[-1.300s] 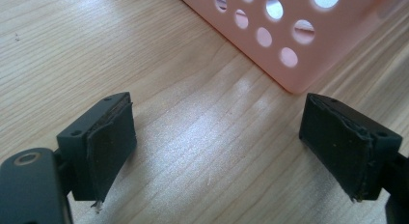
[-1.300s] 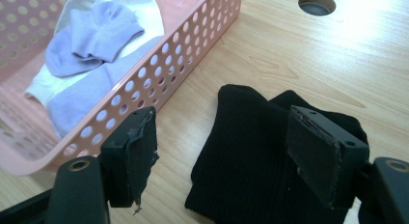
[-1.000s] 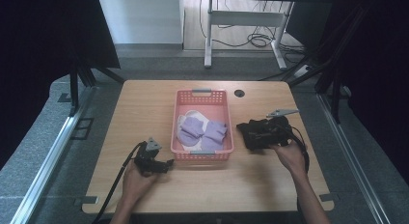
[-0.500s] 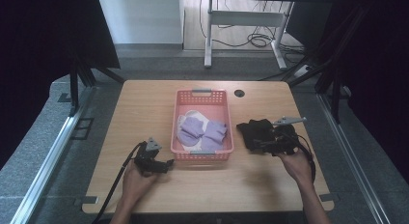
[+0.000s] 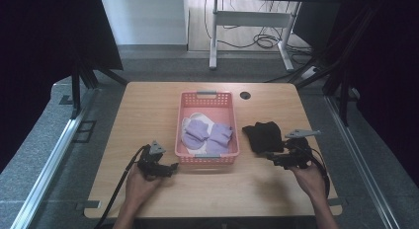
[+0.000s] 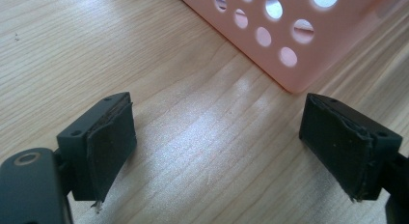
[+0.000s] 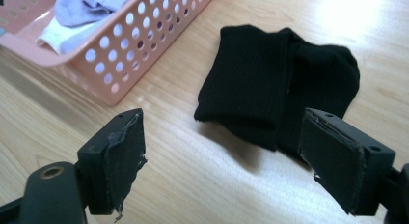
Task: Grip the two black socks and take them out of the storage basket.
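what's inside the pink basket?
The pink basket holds purple socks lying on a white cloth. Anything beneath them is covered.

On the table the basket stands in the middle with socks in it, the folded socks lie just right of it, the right gripper near them, the left gripper left of the basket's near corner.

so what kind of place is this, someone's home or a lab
Most likely a lab or recording workspace, not a home: a bare wooden table ringed by black curtains, metal floor rails, and loose cables under a desk frame behind.
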The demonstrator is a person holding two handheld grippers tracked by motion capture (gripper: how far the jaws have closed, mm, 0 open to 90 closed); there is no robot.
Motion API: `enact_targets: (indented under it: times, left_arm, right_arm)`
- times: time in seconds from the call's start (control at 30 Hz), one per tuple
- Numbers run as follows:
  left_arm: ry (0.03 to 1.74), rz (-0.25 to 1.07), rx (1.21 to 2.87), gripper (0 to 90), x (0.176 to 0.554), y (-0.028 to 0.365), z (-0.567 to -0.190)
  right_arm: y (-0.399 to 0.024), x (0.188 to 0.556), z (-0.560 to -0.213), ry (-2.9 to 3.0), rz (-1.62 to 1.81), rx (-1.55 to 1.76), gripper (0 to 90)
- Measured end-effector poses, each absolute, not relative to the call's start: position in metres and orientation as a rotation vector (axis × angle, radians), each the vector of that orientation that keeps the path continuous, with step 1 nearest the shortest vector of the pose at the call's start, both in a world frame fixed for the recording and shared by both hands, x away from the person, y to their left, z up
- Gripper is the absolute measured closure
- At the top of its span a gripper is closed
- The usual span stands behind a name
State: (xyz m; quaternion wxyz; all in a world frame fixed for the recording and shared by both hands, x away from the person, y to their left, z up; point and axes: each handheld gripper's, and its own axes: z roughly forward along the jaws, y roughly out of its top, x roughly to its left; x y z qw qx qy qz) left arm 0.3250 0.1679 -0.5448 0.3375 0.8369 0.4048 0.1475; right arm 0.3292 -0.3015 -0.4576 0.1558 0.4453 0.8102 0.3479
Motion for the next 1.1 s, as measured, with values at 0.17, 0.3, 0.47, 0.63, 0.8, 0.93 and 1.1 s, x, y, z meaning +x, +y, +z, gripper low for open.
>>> enact_targets:
  times: [0.17,0.3,0.47,0.63,0.8,0.93,1.1]
  left_arm:
    - [1.055,0.384,2.181,12.5,0.325,0.168,-0.545]
    - [1.056,0.385,2.180,12.5,0.325,0.168,-0.545]
    - [1.056,0.385,2.180,12.5,0.325,0.168,-0.545]
    - [1.056,0.385,2.180,12.5,0.325,0.168,-0.545]
    - [1.056,0.385,2.179,12.5,0.325,0.168,-0.545]
    - [1.056,0.385,2.180,12.5,0.325,0.168,-0.545]
    - [1.056,0.385,2.180,12.5,0.325,0.168,-0.545]
  right_arm:
    - [-0.304,0.322,-0.466,2.316,0.978,1.281,17.0]
    - [-0.307,0.318,-0.475,2.315,0.975,1.287,17.0]
    - [-0.309,0.316,-0.489,2.336,0.954,1.295,17.0]
    - [-0.312,0.315,-0.503,2.343,0.933,1.310,17.1]
    - [-0.316,0.317,-0.514,2.347,0.908,1.322,17.3]
    - [-0.316,0.317,-0.521,2.358,0.902,1.326,17.6]
    - [-0.317,0.318,-0.529,2.375,0.868,1.313,17.1]
